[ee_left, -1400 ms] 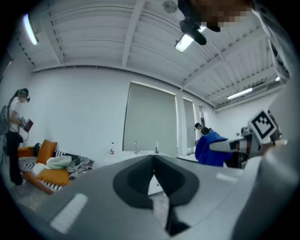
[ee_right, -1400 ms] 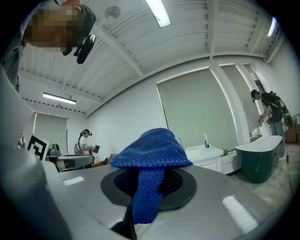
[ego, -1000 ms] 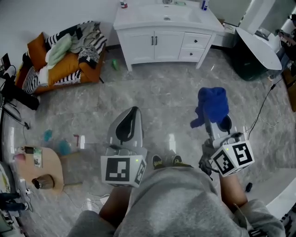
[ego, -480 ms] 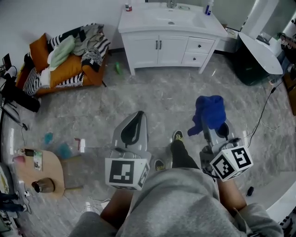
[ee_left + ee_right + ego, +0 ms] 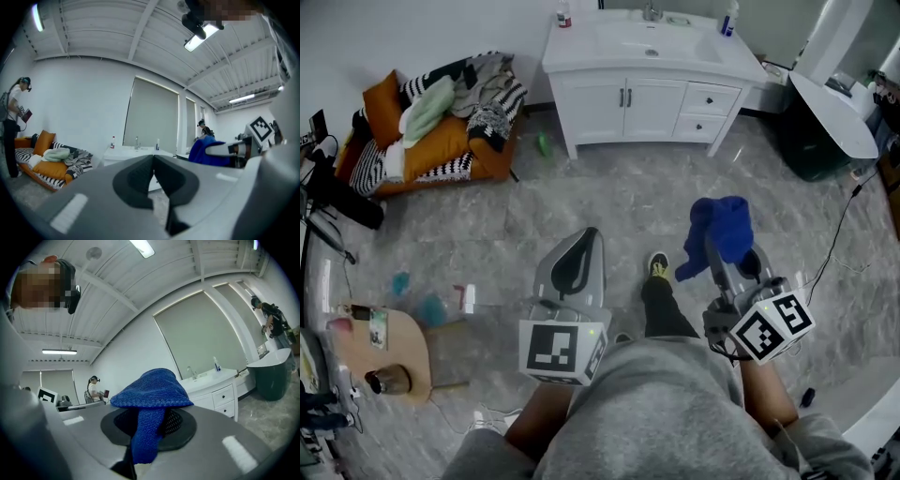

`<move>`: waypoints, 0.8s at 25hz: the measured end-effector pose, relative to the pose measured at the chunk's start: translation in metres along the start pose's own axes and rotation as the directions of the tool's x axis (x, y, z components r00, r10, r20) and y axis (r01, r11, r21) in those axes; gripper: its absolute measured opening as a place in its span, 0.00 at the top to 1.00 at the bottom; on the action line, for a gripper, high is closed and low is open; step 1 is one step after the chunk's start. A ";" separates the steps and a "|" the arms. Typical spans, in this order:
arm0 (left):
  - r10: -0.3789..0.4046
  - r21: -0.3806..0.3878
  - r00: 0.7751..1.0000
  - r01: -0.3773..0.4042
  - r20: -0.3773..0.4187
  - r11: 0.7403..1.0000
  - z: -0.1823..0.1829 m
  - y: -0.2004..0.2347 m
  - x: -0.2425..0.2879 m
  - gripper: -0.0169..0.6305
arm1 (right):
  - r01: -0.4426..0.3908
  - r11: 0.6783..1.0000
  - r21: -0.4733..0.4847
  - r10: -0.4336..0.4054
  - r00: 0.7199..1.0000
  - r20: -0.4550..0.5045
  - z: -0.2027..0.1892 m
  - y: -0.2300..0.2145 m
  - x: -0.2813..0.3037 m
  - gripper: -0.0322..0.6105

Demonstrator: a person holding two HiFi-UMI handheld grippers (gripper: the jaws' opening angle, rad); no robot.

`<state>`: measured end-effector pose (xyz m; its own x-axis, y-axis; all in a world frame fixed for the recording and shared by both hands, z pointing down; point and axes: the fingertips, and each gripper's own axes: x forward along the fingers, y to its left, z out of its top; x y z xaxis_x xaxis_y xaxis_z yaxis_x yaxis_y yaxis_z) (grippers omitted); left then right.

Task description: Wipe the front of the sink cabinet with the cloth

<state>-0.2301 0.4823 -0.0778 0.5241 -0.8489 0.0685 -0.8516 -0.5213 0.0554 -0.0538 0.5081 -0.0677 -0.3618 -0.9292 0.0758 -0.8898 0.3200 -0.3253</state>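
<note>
Far from the sink cabinet, right gripper clamps the cloth, left gripper closed

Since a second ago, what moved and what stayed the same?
The person stepped toward the sink cabinet: one shoe swung forward. Nothing was grabbed or dropped. The right hand-held gripper stays shut on the blue cloth; the left hand-held gripper stays shut and empty.
</note>
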 end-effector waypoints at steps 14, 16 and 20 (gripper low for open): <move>-0.003 0.011 0.999 0.003 -0.050 1.000 -0.001 0.008 0.120 0.96 | 0.053 0.998 -0.027 -0.054 0.999 -0.007 0.028 -0.101 0.078 0.83; -0.004 0.016 0.998 0.005 -0.056 1.000 0.002 0.008 0.137 0.96 | 0.056 0.998 -0.023 -0.056 0.998 -0.010 0.033 -0.116 0.090 0.83; -0.002 0.018 0.997 0.003 -0.078 1.000 0.001 0.013 0.166 0.96 | 0.055 0.998 -0.008 -0.055 0.998 -0.015 0.039 -0.140 0.115 0.83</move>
<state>-0.1543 0.3343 -0.0667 0.5249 -0.8385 0.1464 -0.8499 -0.5256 0.0374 0.0400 0.3496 -0.0499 -0.3166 -0.9425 0.1071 -0.9106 0.2703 -0.3128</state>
